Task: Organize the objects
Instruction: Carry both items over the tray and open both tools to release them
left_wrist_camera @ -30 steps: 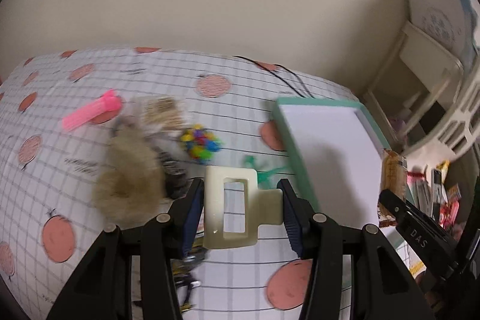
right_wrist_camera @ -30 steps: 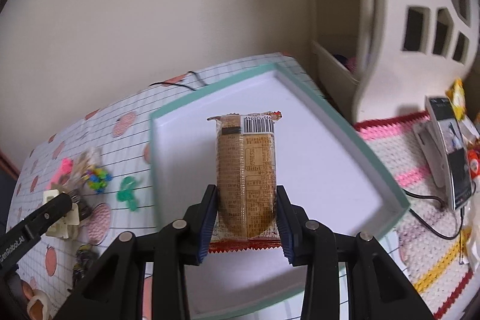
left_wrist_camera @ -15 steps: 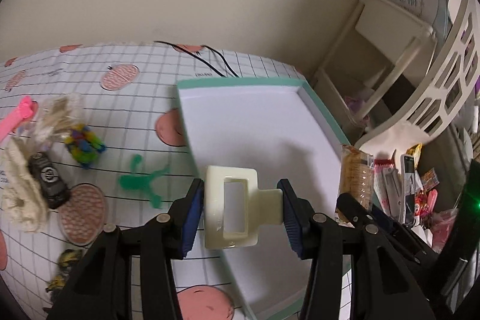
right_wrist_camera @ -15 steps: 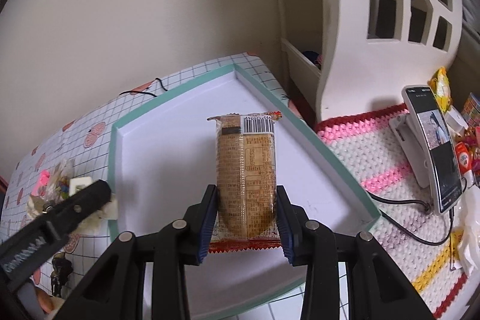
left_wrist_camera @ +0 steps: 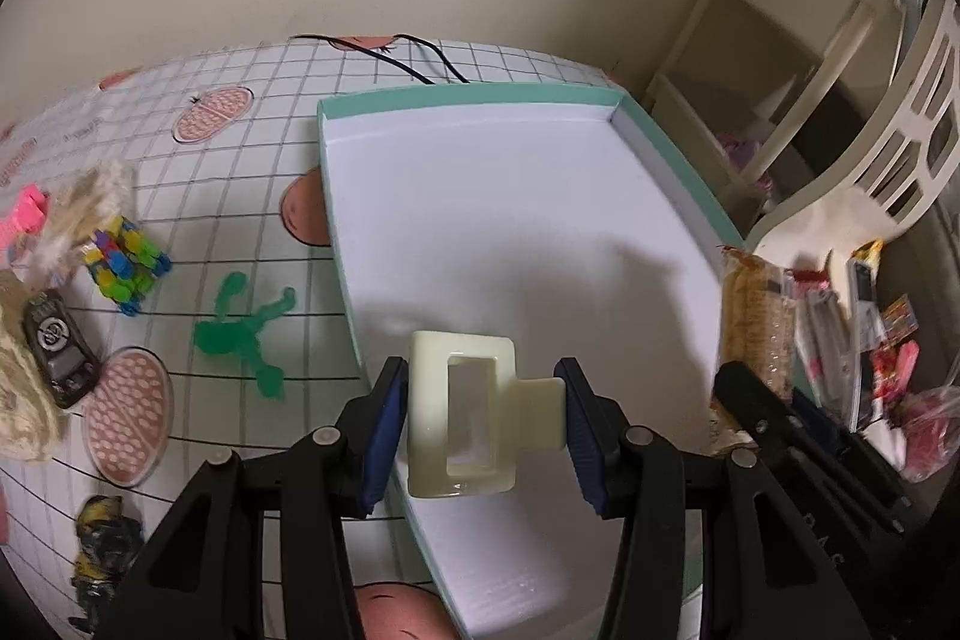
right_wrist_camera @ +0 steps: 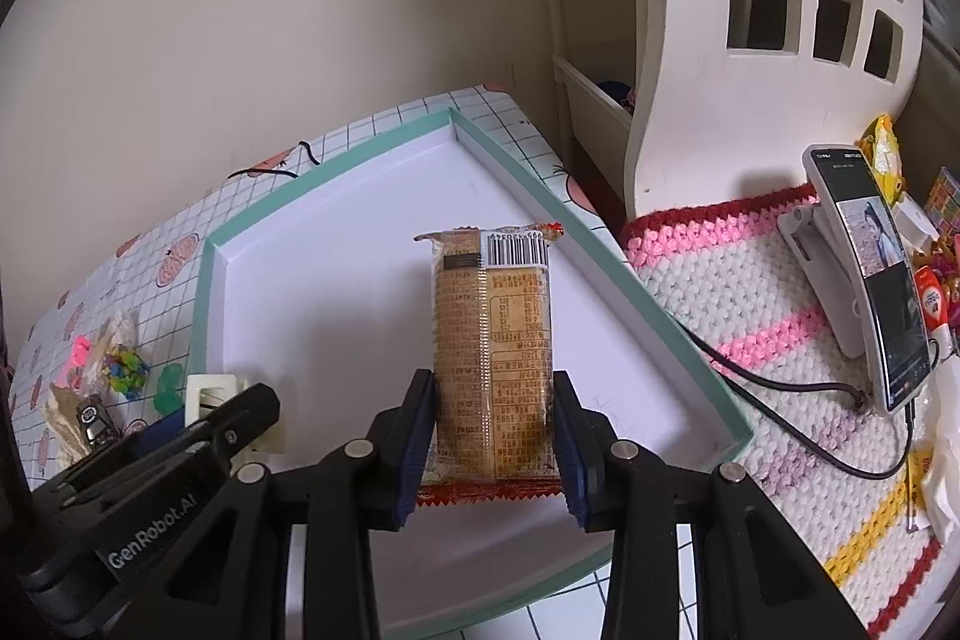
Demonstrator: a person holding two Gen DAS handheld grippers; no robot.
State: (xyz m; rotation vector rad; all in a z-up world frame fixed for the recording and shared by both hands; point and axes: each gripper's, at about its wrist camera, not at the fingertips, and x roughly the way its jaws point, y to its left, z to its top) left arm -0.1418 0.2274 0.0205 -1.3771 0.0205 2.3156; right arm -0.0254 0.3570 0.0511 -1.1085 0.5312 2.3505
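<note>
Clamping a cream hair claw clip (left_wrist_camera: 461, 412) between the blue pads of the left gripper (left_wrist_camera: 480, 415), holding it just above the near-left edge of the teal-rimmed white tray (left_wrist_camera: 468, 91). Pinching a brown wrapped snack bar (right_wrist_camera: 492, 352) upright in the jaws of the right gripper (right_wrist_camera: 493, 445), barcode end pointing away, hanging over the tray's white floor toward its near-right side. Lying on the gridded tabletop (left_wrist_camera: 252, 148) left of the tray: a green figure (left_wrist_camera: 243, 331), a clump of coloured clips (left_wrist_camera: 126, 262), a small dark toy car (left_wrist_camera: 57, 346) on beige fluff, a pink piece (left_wrist_camera: 24, 214) at the far left. Standing on a crocheted mat (right_wrist_camera: 738, 316) right of the tray, a phone (right_wrist_camera: 870, 274) propped on a stand, cable trailing from it.
</note>
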